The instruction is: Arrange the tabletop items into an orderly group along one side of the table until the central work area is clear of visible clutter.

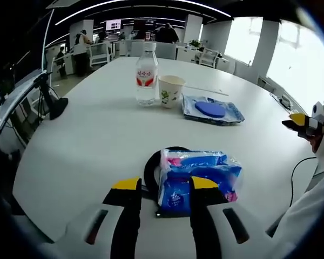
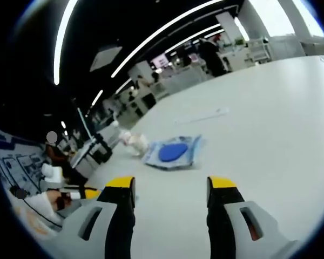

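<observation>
Blue tissue pack (image 1: 197, 178) lies just ahead of the left tongs (image 1: 164, 184), jaws spread, apparently not touching it. Right tongs (image 2: 171, 183) gape; pouch (image 2: 173, 151) lies beyond.

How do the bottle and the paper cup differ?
The bottle is clear plastic with a red label and a cap; the cup is opaque, pale and open-topped. The bottle stands taller than the cup. Both are upright, side by side on the white table.

An open office lay behind the white table (image 1: 86, 140) — bright windows (image 1: 291, 59) at upper right, ceiling light strips (image 2: 167, 32) overhead, chairs (image 1: 100, 54) and desks at top.
</observation>
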Available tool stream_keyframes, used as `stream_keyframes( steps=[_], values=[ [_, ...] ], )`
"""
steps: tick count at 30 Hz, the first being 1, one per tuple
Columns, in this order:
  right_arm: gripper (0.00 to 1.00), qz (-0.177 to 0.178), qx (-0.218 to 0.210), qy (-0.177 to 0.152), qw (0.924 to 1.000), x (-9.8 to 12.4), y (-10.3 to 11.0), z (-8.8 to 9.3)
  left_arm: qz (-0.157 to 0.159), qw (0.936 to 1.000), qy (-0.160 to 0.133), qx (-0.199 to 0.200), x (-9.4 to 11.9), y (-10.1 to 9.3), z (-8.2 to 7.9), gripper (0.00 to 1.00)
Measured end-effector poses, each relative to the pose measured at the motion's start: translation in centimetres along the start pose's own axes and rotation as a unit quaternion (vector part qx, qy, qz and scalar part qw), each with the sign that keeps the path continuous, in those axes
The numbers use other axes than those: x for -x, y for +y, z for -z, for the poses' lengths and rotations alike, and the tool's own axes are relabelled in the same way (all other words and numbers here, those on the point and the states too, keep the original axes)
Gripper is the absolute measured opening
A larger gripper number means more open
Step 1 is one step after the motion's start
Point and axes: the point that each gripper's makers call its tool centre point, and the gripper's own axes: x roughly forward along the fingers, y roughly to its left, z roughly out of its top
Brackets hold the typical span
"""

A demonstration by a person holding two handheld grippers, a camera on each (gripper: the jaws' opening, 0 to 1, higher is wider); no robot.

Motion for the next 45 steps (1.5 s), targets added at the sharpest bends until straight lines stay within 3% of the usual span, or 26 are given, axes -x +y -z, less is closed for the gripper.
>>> stream_keyframes(
  steps=[7, 12, 16, 18, 20, 24, 27, 31, 35, 36, 38, 41, 45],
  values=[
    [0.5, -0.076, 0.014, 0.102, 0.9918, -3.4, 5.5, 4.9, 0.004, 0.9999, 0.011, -0.007, -0.2, 0.1, 0.8, 0.23],
    [0.46, -0.117, 0.035, 0.182, 0.9757, -6.1, 9.3, 9.0, 0.002, 0.9997, 0.022, -0.009, -0.6, 0.2, 1.3, 0.2],
    [0.46, -0.158, 0.073, 0.231, 0.9572, -7.6, 12.2, 11.5, 0.006, 0.9998, 0.02, -0.005, -0.6, 0.0, 1.2, 0.16],
    [0.43, -0.158, 0.095, 0.244, 0.9521, -8.2, 12.8, 12.2, 0.006, 0.9997, 0.021, -0.006, -0.5, 0.0, 1.2, 0.16],
    [0.38, -0.156, 0.092, 0.243, 0.953, -9.0, 13.4, 12.3, 0.004, 0.9997, 0.022, -0.007, -0.5, 0.1, 1.3, 0.15],
    [0.3, -0.13, 0.049, 0.281, 0.9495, -9.7, 13.0, 13.7, 0.005, 0.9997, 0.025, -0.002, -0.5, 0.1, 1.6, 0.12],
    [0.26, -0.107, 0.063, 0.291, 0.9484, -10.2, 11.6, 14.6, 0.002, 0.9997, 0.026, 0.002, -0.7, 0.2, 1.8, 0.09],
    [0.23, -0.101, 0.043, 0.295, 0.949, -10.4, 11.4, 15.2, 0.004, 0.9994, 0.033, 0.013, -0.8, 0.1, 2.1, 0.0],
    [0.04, -0.108, 0.036, 0.292, 0.9497, -10.3, 11.8, 15.1, 0.005, 0.9993, 0.028, 0.025, -0.8, -0.1, 1.9, 0.0],
    [0.04, -0.108, 0.036, 0.294, 0.9491, -10.2, 11.7, 15.1, 0.003, 0.9993, 0.028, 0.025, -0.8, 0.0, 1.9, 0.0],
    [0.02, -0.107, 0.037, 0.285, 0.9518, -10.2, 11.3, 14.7, 0.007, 0.9992, 0.023, 0.032, -0.7, -0.1, 1.7, 0.0],
    [0.0, -0.094, -0.005, 0.266, 0.9594, -10.0, 10.8, 13.8, 0.017, 0.9984, 0.01, 0.053, -0.4, -0.6, 1.0, 0.0],
    [0.0, -0.097, -0.012, 0.245, 0.9648, -9.5, 10.2, 12.5, 0.026, 0.9986, 0.006, 0.046, -0.6, -1.4, 0.5, 0.0]
  ],
)
